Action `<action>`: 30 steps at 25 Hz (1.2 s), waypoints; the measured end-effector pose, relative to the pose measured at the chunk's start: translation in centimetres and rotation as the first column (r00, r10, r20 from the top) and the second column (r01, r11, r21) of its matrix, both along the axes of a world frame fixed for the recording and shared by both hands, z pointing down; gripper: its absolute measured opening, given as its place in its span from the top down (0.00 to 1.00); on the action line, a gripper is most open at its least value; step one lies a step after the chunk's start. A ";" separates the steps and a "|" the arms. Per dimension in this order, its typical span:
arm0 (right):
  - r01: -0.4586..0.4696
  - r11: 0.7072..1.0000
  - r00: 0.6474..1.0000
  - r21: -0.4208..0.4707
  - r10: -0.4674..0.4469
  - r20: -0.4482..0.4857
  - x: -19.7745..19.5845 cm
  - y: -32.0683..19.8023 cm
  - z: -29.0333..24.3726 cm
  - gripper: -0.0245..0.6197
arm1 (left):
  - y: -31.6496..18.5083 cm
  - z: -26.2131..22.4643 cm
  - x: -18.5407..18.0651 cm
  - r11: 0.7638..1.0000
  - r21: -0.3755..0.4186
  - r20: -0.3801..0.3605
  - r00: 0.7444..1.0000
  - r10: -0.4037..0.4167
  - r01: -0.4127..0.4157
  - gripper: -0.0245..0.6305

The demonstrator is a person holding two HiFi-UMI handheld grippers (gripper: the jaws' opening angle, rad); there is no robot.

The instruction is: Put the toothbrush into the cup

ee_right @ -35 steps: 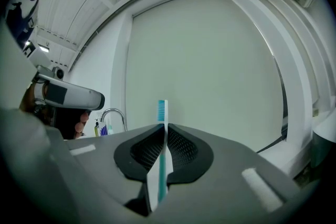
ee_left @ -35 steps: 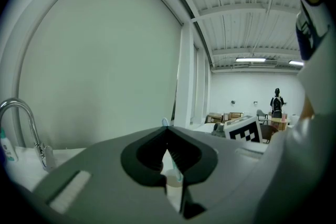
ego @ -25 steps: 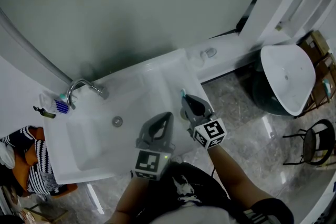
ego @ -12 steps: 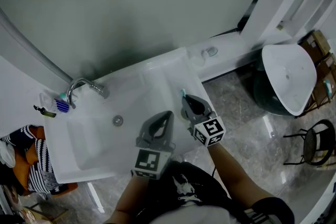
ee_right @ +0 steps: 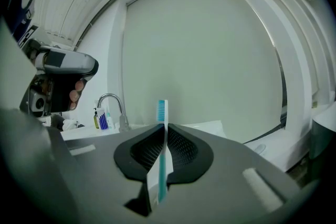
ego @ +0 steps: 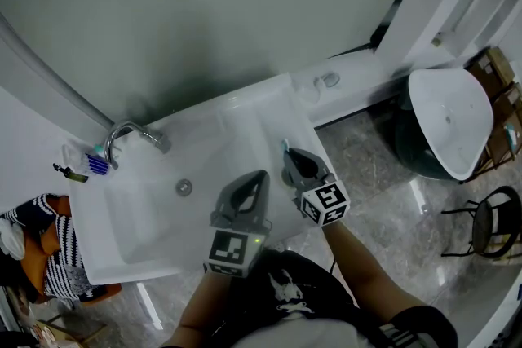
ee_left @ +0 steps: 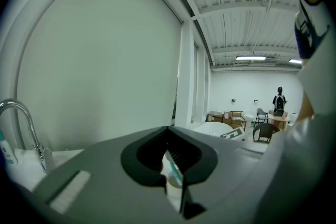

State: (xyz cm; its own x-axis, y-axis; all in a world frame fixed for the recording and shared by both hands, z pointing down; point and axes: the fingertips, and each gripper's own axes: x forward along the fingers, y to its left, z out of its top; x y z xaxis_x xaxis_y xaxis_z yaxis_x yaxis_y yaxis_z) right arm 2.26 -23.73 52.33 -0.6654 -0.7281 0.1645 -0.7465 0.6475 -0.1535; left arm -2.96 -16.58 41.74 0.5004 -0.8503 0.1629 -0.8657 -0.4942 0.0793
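A teal toothbrush (ee_right: 163, 149) stands upright, bristles at the top, between the pads of my right gripper (ee_right: 167, 126), which is shut on its handle. From above, that gripper (ego: 289, 157) hangs over the right part of the white sink's rim (ego: 269, 106), with the brush head (ego: 285, 146) showing at its tip. My left gripper (ego: 259, 178) hovers just to the left with its jaws shut and nothing in them. Through the gap under its jaws (ee_left: 168, 129) I see a teal strip (ee_left: 174, 170) over a white round rim (ee_left: 169, 184) that looks like the cup. The cup is hidden in the head view.
A chrome faucet (ego: 130, 133) stands at the sink's back left, with small toiletries (ego: 94, 163) beside it. A white basin-shaped object (ego: 449, 118) and a dark chair (ego: 489, 224) stand on the floor to the right. A plain wall rises behind the sink.
The right gripper with the toothbrush has sunk slightly. The left gripper has kept still.
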 end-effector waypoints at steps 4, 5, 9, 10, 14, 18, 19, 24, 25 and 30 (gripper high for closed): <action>-0.002 1.000 1.000 -0.012 0.002 -0.006 0.1 0.0 0.5 0.93 | 0.0 0.3 0.0 1.000 0.003 0.010 1.000 0.007 -0.007 0.96; -0.002 1.000 1.000 -0.015 0.002 -0.007 0.1 -0.1 0.7 0.93 | 0.0 0.5 -0.1 1.000 0.001 0.010 1.000 0.007 -0.007 0.96; -0.005 1.000 1.000 -0.030 0.005 -0.010 0.1 -0.2 1.2 0.93 | 0.0 0.8 -0.1 1.000 -0.006 0.012 1.000 0.009 -0.009 0.96; -0.005 0.999 1.000 -0.033 0.005 -0.011 0.2 -0.1 1.3 0.93 | 0.0 0.8 -0.1 1.000 -0.006 0.013 1.000 0.009 -0.009 0.96; -0.002 0.999 1.000 -0.043 0.001 -0.017 0.2 0.1 1.6 0.93 | 0.1 0.7 -0.1 1.000 -0.009 0.004 1.000 0.003 -0.003 0.96; 0.006 0.998 1.000 -0.059 -0.007 -0.023 0.2 0.2 2.1 0.93 | 0.3 0.8 -0.2 1.000 -0.009 0.003 1.000 0.000 0.000 0.96; 0.006 0.998 1.000 -0.062 -0.008 -0.023 0.2 0.2 2.1 0.93 | 0.3 0.9 -0.3 1.000 -0.008 0.006 1.000 0.001 -0.001 0.96; 0.007 0.998 1.000 -0.070 -0.009 -0.028 0.5 0.3 2.4 0.92 | 0.5 1.2 -0.1 1.000 -0.006 0.014 1.000 0.002 -0.002 0.96; 0.007 0.997 1.000 -0.071 -0.009 -0.029 0.5 0.4 2.5 0.92 | 0.6 1.3 -0.1 1.000 -0.007 0.014 1.000 0.003 -0.002 0.96; 0.006 0.997 0.999 -0.080 -0.010 -0.046 0.9 0.6 2.8 0.92 | 0.7 1.2 0.2 1.000 -0.004 0.022 1.000 0.006 -0.006 0.96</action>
